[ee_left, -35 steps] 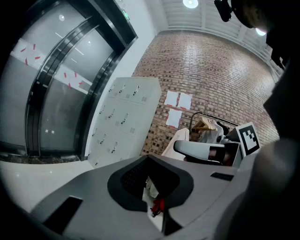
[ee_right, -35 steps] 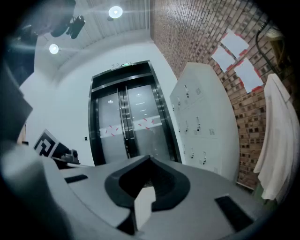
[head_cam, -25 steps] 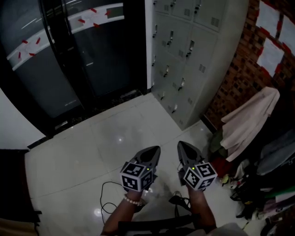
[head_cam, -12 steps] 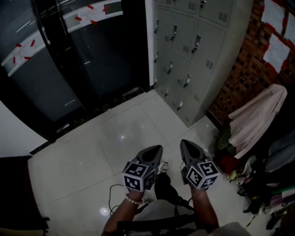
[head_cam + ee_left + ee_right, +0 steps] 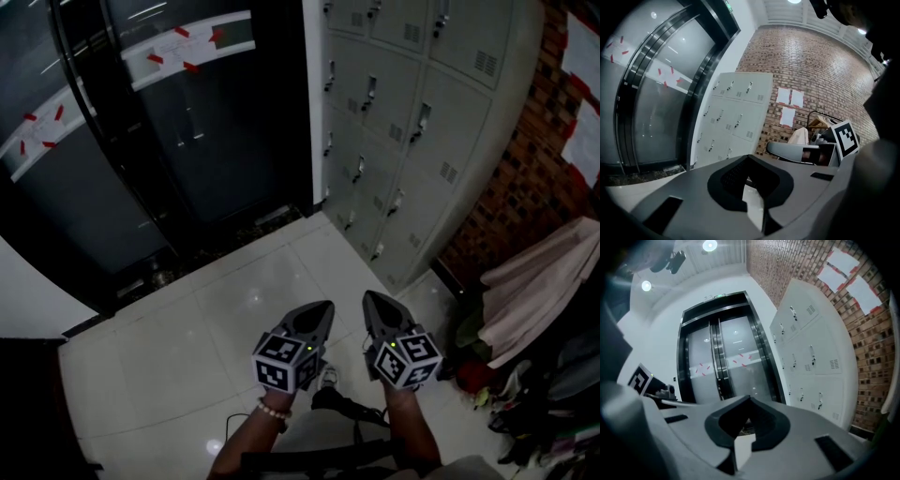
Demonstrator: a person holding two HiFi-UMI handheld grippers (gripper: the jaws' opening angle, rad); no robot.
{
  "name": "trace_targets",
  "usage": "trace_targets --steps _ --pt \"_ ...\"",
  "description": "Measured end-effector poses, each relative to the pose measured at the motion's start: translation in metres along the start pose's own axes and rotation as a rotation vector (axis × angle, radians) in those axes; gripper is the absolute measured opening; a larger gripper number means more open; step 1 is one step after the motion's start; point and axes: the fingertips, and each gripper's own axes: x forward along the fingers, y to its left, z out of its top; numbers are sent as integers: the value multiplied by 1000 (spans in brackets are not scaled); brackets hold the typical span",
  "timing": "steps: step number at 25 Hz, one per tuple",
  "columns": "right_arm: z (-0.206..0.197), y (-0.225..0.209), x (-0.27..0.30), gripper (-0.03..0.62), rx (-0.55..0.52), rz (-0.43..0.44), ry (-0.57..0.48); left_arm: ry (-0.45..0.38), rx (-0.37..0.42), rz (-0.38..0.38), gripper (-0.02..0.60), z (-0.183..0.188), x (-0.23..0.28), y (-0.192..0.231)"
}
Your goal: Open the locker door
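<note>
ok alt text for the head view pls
The left gripper and right gripper, both shut and empty, point across a pale tiled floor toward closed grey lockers. Dark glass doors stand left, a brick wall right.

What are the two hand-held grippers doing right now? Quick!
Left hand-held gripper: closed, holding nothing.
Right hand-held gripper: closed, holding nothing.

Lockers [image 5: 412, 141] in all three views

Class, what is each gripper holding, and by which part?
Nothing. The left gripper and right gripper are both shut and empty, away from the lockers.
</note>
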Motion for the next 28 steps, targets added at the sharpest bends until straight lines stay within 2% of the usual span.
trace_targets --steps 9,19,28 --pt "46 -71 100 9 -24 7 -4 -19 13 5 -8 60 102 54" --pt "42 -104 164 9 2 6 29 0 -10 26 -8 73 147 107" --pt "49 -131 242 9 12 -86 9 22 1 -48 -8 100 203 180"
